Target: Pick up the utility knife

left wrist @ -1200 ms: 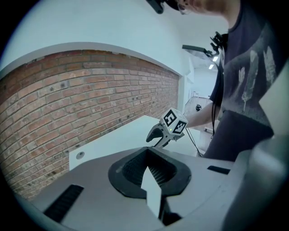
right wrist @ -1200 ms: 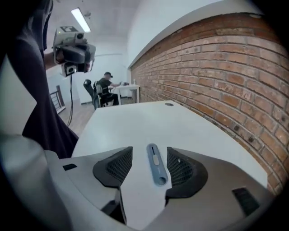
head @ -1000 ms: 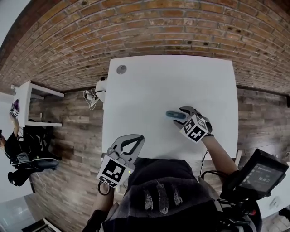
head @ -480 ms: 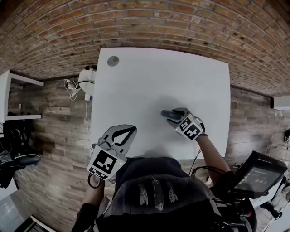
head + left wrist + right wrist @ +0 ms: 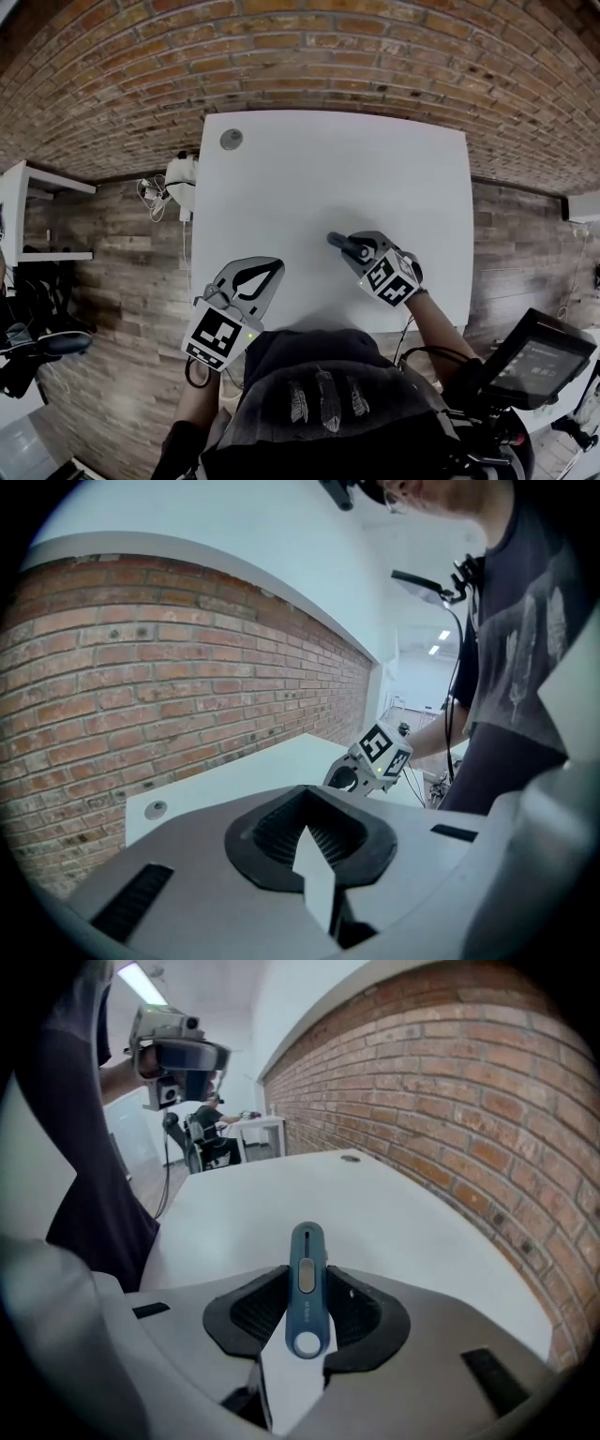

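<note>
The blue-grey utility knife [image 5: 307, 1251] stands between the pads of my right gripper [image 5: 307, 1281], slider side up and its tip pointing away over the white table [image 5: 375, 1213]. The jaws are closing and both pads touch the knife's sides. In the head view the right gripper [image 5: 351, 247] is near the table's front right, with the utility knife [image 5: 337, 242] sticking out to the left, just above the surface. My left gripper [image 5: 265, 273] hangs shut and empty at the table's front left edge. In the left gripper view the left gripper [image 5: 314, 841] has nothing between its jaws.
A small grey round disc [image 5: 231, 140] sits in the table's far left corner. A white device with cables [image 5: 181, 178] lies on the wood floor left of the table. A brick wall [image 5: 309, 56] runs behind it. A screen on a rig [image 5: 539, 361] is at the lower right.
The right gripper's jaws have closed in on the knife, and the knife has come up off the table with it. The left gripper has shifted slightly along the table's front edge.
</note>
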A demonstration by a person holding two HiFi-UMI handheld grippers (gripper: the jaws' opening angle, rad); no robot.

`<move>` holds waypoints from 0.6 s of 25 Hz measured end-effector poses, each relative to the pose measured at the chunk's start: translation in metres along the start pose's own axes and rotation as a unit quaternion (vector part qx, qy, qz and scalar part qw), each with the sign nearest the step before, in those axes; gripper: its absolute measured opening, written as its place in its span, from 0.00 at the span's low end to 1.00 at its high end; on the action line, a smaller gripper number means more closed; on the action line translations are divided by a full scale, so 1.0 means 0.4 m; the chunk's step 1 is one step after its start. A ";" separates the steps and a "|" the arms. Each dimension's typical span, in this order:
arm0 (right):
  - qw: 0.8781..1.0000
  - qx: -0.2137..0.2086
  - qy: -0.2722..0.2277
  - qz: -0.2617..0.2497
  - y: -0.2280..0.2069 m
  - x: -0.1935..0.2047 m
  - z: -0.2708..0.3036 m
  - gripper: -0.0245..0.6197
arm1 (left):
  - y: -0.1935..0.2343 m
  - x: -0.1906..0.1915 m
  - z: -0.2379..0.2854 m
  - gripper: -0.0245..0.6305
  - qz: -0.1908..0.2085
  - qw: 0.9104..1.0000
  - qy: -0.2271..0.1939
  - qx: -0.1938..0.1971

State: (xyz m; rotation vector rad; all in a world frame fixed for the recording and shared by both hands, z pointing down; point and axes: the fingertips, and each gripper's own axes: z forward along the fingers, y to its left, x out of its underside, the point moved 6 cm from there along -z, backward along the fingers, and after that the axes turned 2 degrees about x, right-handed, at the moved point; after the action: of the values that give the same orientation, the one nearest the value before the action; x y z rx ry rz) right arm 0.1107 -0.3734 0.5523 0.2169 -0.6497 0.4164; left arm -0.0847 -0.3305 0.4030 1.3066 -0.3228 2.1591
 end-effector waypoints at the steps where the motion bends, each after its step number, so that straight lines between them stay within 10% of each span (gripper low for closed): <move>1: 0.999 0.001 -0.012 -0.030 0.005 -0.026 -0.021 0.24 | -0.003 -0.005 -0.001 0.03 0.005 1.000 0.000 -0.004; 5: 0.988 -0.020 -0.064 -0.141 0.039 -0.127 -0.111 0.24 | -0.027 -0.034 0.006 0.03 0.053 0.999 0.006 0.001; 8: 0.976 -0.040 -0.094 -0.194 0.069 -0.181 -0.176 0.24 | -0.069 -0.047 0.030 0.31 0.110 0.993 0.038 0.028; 15: 0.954 -0.085 -0.143 -0.249 0.139 -0.236 -0.258 0.24 | -0.152 -0.046 0.079 0.35 0.252 0.960 0.118 0.026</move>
State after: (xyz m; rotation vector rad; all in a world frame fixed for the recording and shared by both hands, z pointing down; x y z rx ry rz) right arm 0.0742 -0.3191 0.4168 0.2693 -0.8798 -0.1623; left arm -0.0191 -0.3040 0.3968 1.0548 -0.5499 2.7348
